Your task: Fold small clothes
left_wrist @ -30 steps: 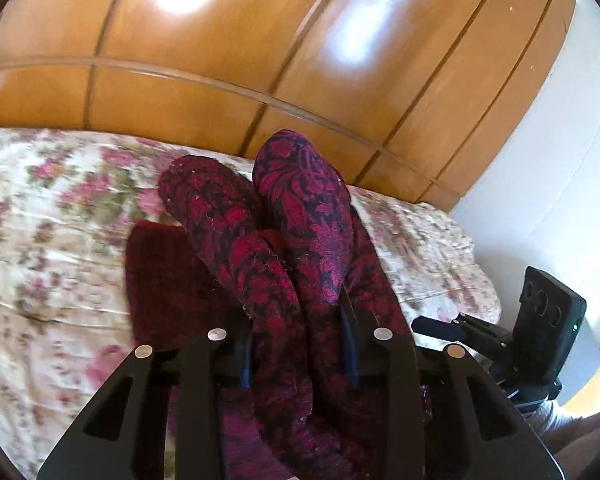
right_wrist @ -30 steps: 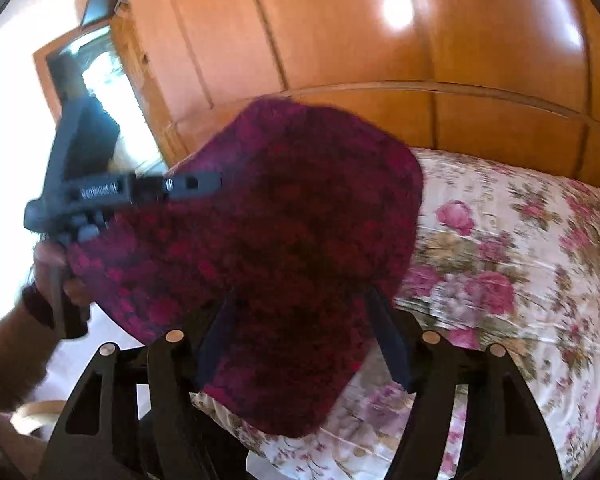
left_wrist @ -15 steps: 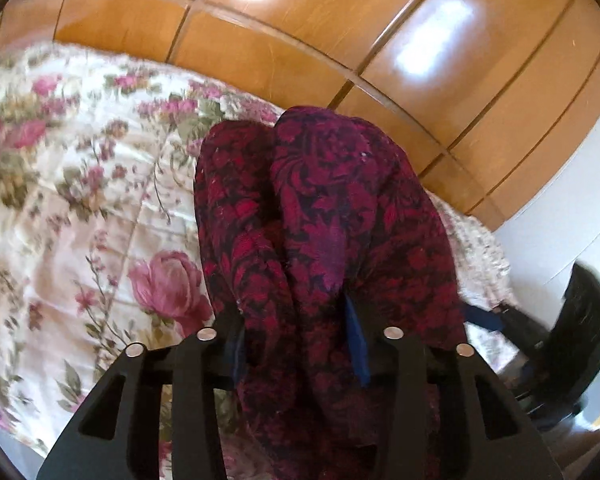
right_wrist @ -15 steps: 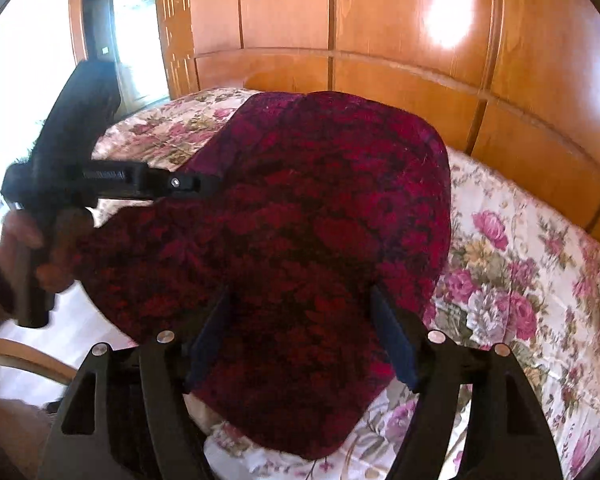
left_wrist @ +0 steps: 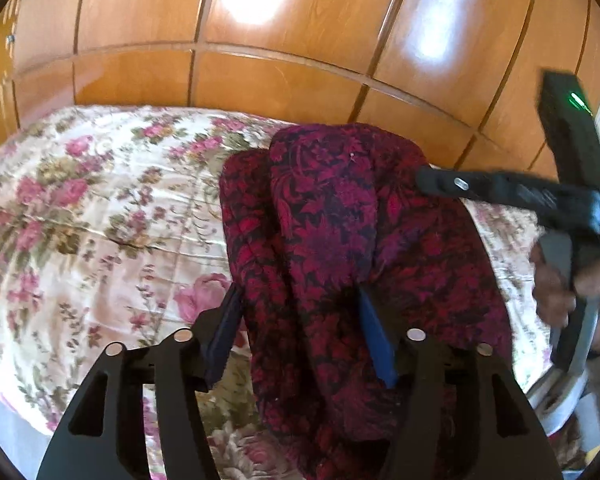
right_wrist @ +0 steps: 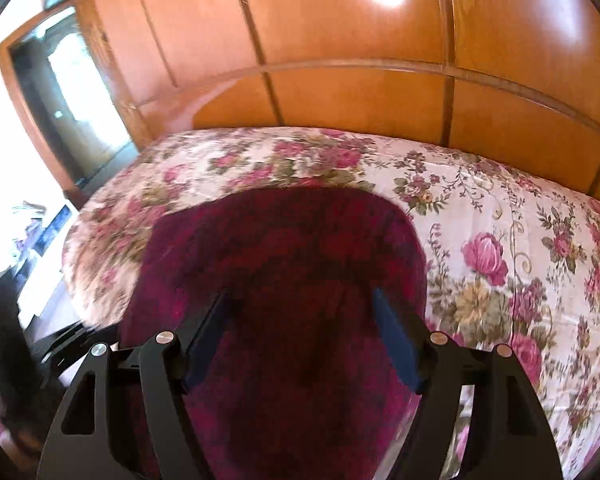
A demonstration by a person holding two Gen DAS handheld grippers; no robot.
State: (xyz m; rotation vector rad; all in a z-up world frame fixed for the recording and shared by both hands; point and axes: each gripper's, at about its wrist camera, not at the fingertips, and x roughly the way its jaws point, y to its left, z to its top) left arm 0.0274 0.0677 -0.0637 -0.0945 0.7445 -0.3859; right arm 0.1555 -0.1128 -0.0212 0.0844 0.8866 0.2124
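A dark red patterned garment (left_wrist: 328, 208) rises in bunched folds between the fingers of my left gripper (left_wrist: 300, 312). The jaws are opening, and a strip of bedspread shows between the left pad (left_wrist: 224, 328) and the cloth. My right gripper (left_wrist: 428, 179), held by a person's hand (left_wrist: 556, 284), reaches in from the right to the garment's upper right edge. In the right wrist view the same garment (right_wrist: 284, 248) fills the span of my right gripper (right_wrist: 300, 296) and spreads past both fingers, which stand wide around a thick bunch.
A bed with a floral cover (left_wrist: 100, 220) (right_wrist: 500, 208) lies under the garment. Glossy wooden panels (left_wrist: 260, 80) rise behind it. A dark framed opening (right_wrist: 72, 92) stands at the left of the right wrist view. The bed's near edge runs by the left fingers.
The left jaws have spread apart around the cloth and that view has tipped down toward the bed. The right gripper has swung sideways with the garment; the left gripper has left its view.
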